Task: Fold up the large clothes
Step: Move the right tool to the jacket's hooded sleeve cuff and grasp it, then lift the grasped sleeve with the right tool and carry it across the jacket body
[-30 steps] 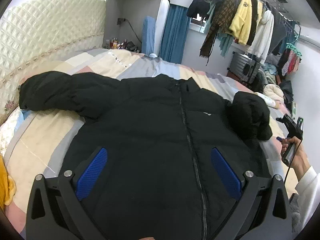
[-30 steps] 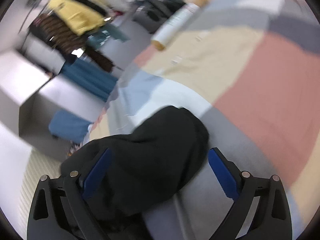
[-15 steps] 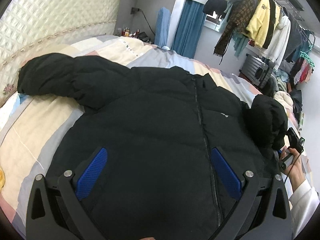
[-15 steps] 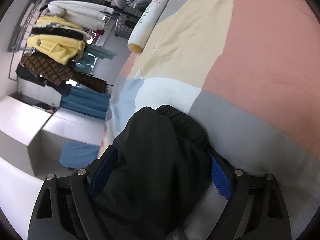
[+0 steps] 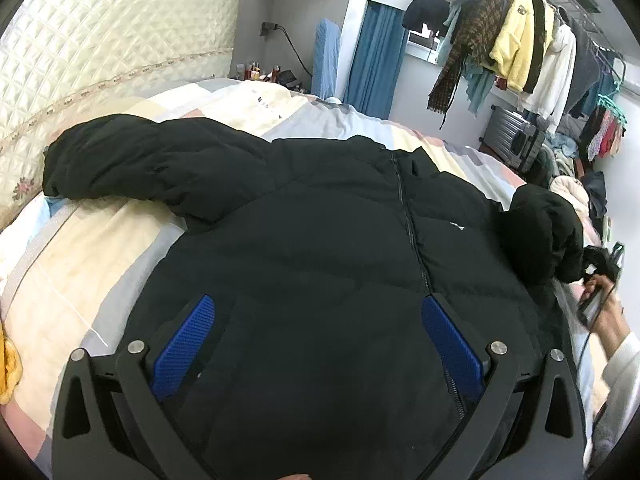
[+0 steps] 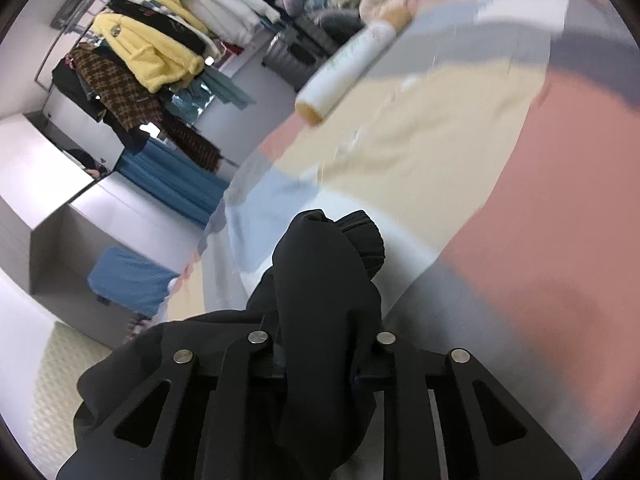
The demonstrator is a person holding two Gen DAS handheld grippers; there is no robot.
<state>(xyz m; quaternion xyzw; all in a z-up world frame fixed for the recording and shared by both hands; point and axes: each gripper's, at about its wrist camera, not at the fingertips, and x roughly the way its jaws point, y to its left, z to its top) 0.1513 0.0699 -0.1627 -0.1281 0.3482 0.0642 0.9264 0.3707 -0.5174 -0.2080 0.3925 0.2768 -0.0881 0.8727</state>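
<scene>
In the left wrist view, a small white logo sits on the chest of the black puffer jacket [image 5: 320, 240], just right of the zipper, too small to read; dark lettering on the cream part of the patchwork bedspread [image 5: 60, 280] is likewise illegible. The left gripper [image 5: 320, 344] hangs over the lower front of the jacket with its blue pads [image 5: 184, 344] spread wide and nothing between them. The jacket lies face up on the bedspread, zipped, one sleeve stretched out toward the quilted headboard [image 5: 100, 40]. Its other sleeve [image 5: 544, 232] is bunched and raised at the far side, where the person's right hand [image 5: 604, 312] holds the other tool. Behind the bed stand a blue curtain [image 5: 372, 56], a clothes rail [image 5: 520, 40] crowded with a yellow fleece, plaid and white garments, and a grey suitcase [image 5: 508, 136]

In the right wrist view, the right gripper [image 6: 320, 364] is closed tight on the sleeve [image 6: 328, 300], whose ribbed cuff pokes out ahead of the fingers while the rest of the fabric drapes back over the tool. Beneath lies the bedspread [image 6: 540, 220] in pink, cream, grey and pale blue blocks. A white bolster pillow [image 6: 348, 68] with a faint print lies near the bed's far edge; the print is blurred. The clothes rail [image 6: 140, 40] and curtain [image 6: 172, 184] appear tilted at upper left
</scene>
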